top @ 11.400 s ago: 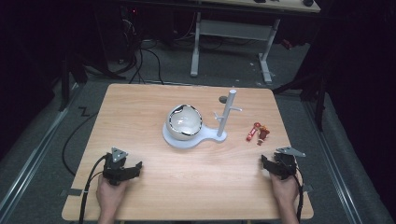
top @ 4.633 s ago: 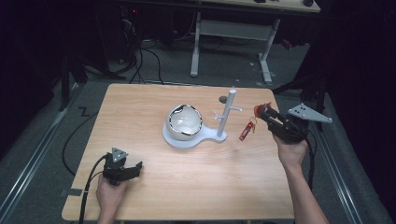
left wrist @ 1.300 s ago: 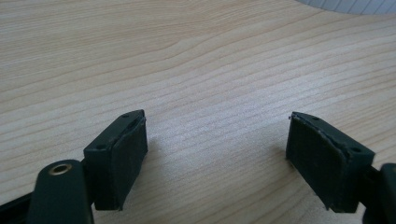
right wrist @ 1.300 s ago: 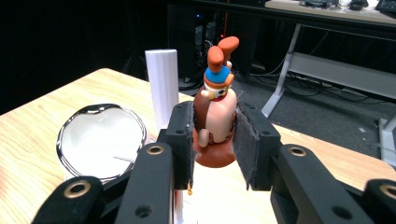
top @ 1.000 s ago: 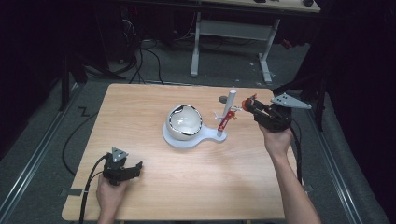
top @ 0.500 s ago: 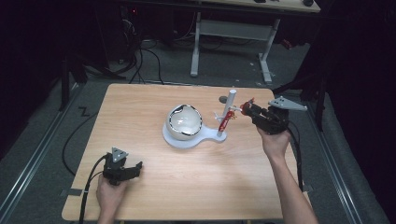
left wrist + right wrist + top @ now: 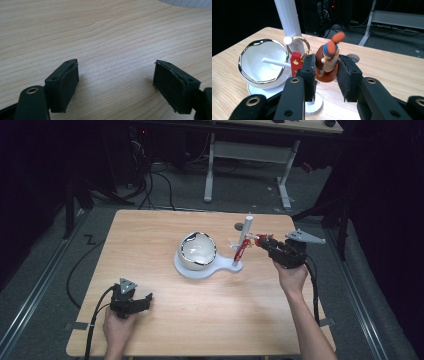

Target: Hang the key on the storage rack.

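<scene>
We hold a small keychain figure point(image 7: 329, 62) between the fingers point(image 7: 310, 72) of the right gripper point(image 7: 325, 75), which are clenched on its sides. It sits right beside the white post point(image 7: 289, 25) of the stand, above the table point(image 7: 200, 320). The figure looks like moulded rubber or plastic, rounded and glossy, brown and orange with a blue band. From it hangs a flat red tag point(image 7: 295, 63) and a thin brass-coloured ring point(image 7: 300, 43).

The step in hand, as we read it, is hanging the keychain on the stand: the ring is at one of the short white pegs point(image 7: 288, 40) that stick out of the post, and seems to loop around its rounded tip, though we cannot tell whether it is fully seated. Next we would need to ease the ring along the peg and let the fingers go only once it bears the weight; a slip would drop the figure onto the stand's base point(image 7: 200, 270).

That base is flat, matte white plastic, and carries a glossy white bowl point(image 7: 263, 63) with a silvery rim.

The left gripper point(image 7: 131, 300) rests near the front corner of the pale wood-grain table, its rubber-padded fingers point(image 7: 66, 82) released and wide apart with nothing between them.
</scene>
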`<state>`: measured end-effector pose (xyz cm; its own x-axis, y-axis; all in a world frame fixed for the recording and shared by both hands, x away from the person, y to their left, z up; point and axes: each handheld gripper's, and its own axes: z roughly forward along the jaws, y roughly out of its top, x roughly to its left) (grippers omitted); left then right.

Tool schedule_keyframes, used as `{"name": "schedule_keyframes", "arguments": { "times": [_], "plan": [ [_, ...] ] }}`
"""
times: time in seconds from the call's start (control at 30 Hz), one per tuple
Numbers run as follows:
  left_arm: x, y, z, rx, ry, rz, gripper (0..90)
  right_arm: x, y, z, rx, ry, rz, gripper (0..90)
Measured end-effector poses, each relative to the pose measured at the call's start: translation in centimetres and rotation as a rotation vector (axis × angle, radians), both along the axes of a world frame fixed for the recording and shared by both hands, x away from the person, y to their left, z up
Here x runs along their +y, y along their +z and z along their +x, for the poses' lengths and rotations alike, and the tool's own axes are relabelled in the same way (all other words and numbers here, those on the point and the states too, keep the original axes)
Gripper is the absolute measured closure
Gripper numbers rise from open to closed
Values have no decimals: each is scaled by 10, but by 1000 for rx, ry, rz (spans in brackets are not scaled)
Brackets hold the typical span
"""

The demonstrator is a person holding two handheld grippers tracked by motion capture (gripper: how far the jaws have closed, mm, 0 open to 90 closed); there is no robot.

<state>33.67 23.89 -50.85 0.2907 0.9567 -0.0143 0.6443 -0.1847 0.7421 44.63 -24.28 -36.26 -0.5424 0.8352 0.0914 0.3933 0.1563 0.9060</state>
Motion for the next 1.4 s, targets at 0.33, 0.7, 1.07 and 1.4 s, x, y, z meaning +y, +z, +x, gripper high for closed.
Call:
{"name": "schedule_keyframes", "arguments": {
  "times": [0.33,0.7,1.07,1.4],
  "plan": [
    [0,0,0,0,0,0,211,-2,-21,-1,24,-12,-3,689],
    [0,0,0,0,0,1,211,2,-37,-4,35,-4,-44,693],
    [0,0,0,0,0,1,211,8,-54,0,67,-16,-74,693],
    [0,0,0,1,0,1,211,10,-61,3,90,-14,-71,671]
  ]
}}
